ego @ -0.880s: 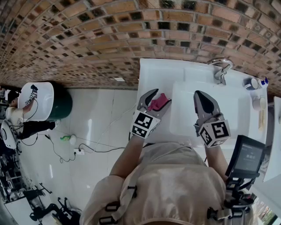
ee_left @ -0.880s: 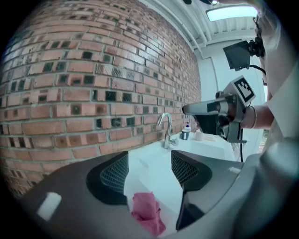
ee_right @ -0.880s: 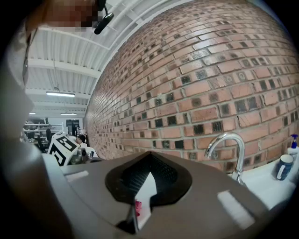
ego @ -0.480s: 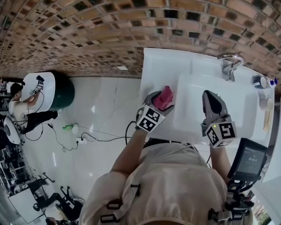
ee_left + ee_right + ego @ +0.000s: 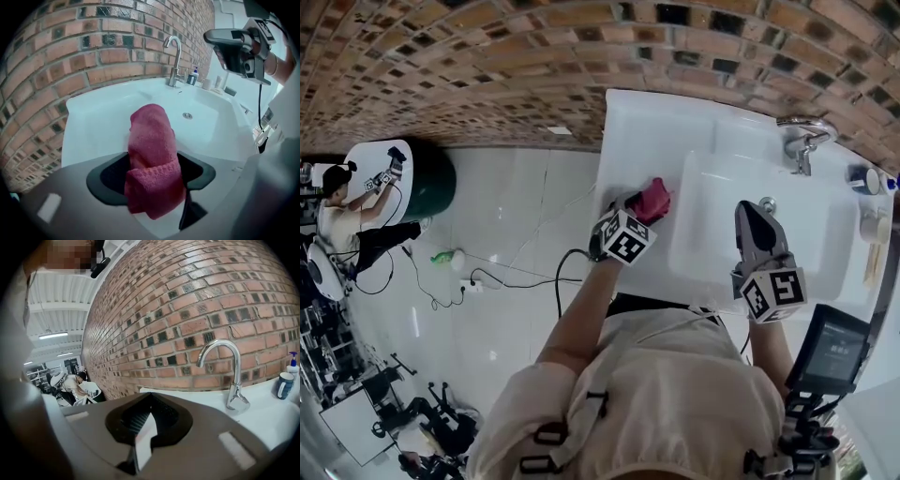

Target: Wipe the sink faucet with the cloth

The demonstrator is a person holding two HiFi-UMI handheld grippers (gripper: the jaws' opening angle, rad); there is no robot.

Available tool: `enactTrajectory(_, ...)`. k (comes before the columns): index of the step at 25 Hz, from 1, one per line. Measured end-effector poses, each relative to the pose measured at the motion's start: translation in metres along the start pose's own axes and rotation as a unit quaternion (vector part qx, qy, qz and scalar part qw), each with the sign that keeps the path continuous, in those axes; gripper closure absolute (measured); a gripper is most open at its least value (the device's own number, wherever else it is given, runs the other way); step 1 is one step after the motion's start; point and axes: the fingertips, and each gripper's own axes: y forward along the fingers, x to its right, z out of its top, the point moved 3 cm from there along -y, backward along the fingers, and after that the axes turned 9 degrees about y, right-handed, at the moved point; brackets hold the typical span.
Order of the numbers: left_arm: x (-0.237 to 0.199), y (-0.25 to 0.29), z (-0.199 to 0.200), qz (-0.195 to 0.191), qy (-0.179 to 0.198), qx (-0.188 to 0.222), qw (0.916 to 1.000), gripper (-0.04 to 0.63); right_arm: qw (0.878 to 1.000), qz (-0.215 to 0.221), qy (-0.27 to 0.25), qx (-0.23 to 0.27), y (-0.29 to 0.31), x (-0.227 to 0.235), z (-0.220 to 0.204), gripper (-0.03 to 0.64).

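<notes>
Straddles folded pink terry cloth (image 5: 149, 136) lengthwise with left gripper (image 5: 151, 171) jaws spread, not pinching; must carry it rightward to curved chrome faucet (image 5: 802, 141), nearer closed, empty right gripper (image 5: 756, 217).

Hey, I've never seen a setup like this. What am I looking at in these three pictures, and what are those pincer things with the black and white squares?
A person stands at a white sink, holding a hand tool with two jaws in each hand. The patterned cubes are part of those tools. One picture comes from a camera on the person's head, looking down. The other two come from cameras riding on each tool, looking along its jaws. The left gripper has its jaws open around a pink cloth resting on the sink's ledge. The right gripper has its jaws together and empty, facing the chrome faucet by the brick wall. A cup stands near the faucet.
</notes>
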Motion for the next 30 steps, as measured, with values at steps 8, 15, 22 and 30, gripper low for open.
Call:
enactTrajectory(8,-0.008,0.004,0.000,0.003,-0.003,-0.008,1.0000,0.341,1.000,0.002,0.002,-0.004,0.005,0.013,-0.001,0.627)
enactTrajectory(15,-0.017,-0.002,0.003,0.005,-0.017,-0.005,0.9998,0.479,1.000,0.013,-0.013,0.009,0.001,0.012,0.015,0.626)
enactTrajectory(22,-0.020,-0.042,0.119,0.035,0.006,0.141,0.9894,0.480,0.999,0.001,-0.028,0.040,-0.024,0.021,0.039,0.627)
enactTrajectory(30,-0.001,-0.099,0.302,0.033,0.078,0.298,0.9507,0.479,0.995,-0.037,-0.039,0.080,-0.069,0.056,0.069,0.626)
